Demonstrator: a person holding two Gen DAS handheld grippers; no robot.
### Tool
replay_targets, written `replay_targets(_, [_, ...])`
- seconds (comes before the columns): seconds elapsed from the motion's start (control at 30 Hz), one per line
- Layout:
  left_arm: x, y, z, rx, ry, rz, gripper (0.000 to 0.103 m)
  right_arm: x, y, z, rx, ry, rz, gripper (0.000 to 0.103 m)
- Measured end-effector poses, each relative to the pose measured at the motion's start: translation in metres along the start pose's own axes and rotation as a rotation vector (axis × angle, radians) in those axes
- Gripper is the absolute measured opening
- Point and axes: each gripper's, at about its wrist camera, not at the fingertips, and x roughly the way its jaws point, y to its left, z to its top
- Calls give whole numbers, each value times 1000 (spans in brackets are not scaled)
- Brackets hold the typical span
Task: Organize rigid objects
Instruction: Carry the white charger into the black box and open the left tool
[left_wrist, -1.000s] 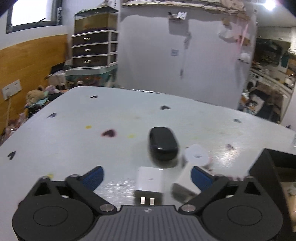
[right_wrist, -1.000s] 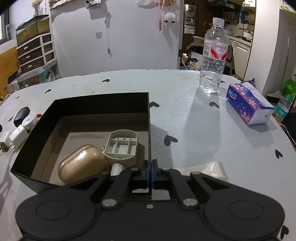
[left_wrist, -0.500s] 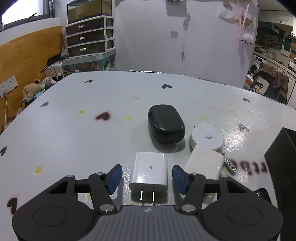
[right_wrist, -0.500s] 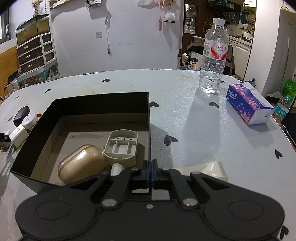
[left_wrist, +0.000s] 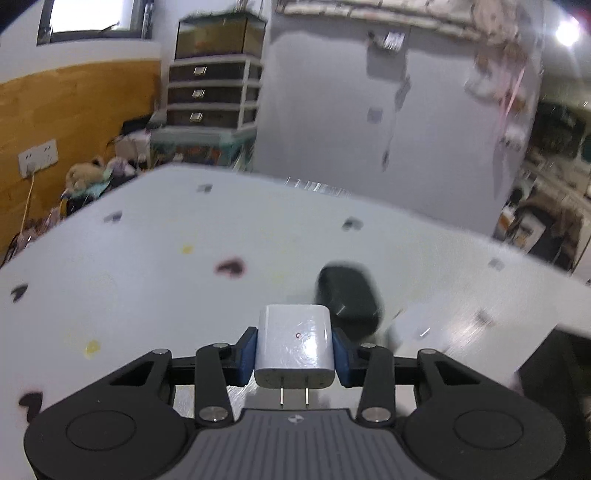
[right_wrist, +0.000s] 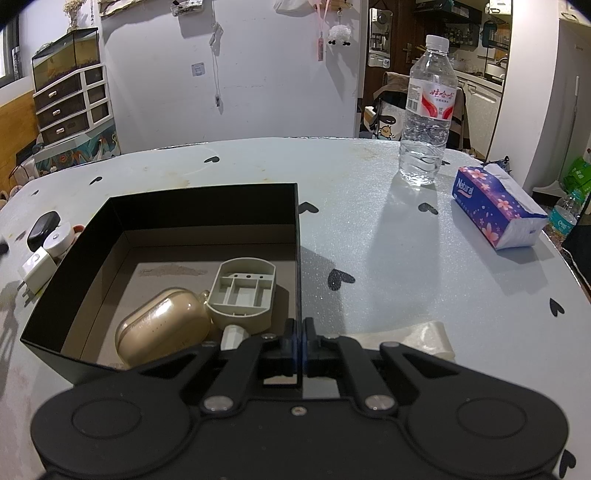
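White charger (left_wrist: 294, 341) clamped, prongs rearward; black box (right_wrist: 199, 195) open.

White charger (left_wrist: 294, 338) gripped between blue pads (left_wrist: 248, 355); black case (left_wrist: 349, 301) beyond; table (left_wrist: 147, 266) pale, heart-spotted

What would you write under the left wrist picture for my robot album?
Left gripper shut on a white plug charger, prongs toward the camera, above the white table, a black case behind it.

Bystanders on the heart-print table
A water bottle (right_wrist: 426, 110) stands upright beside a tissue pack (right_wrist: 496, 208); drawers (right_wrist: 72, 107) line the wall.
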Motion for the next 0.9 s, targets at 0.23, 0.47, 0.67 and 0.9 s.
replay_targets(0.23, [-32, -49, 10, 49, -19, -254, 43, 0, 0, 0, -2, 1, 0, 3])
replay_targets(0.47, [-46, -109, -2, 154, 50, -478, 43, 0, 0, 0, -1, 0, -1, 3])
replay_targets(0.67, [-57, -149, -25, 275, 104, -591, 43, 0, 0, 0, -1, 0, 0, 3])
replay_targets(0.9, [-54, -169, -46, 350, 152, -583, 43, 0, 0, 0, -1, 0, 1, 3])
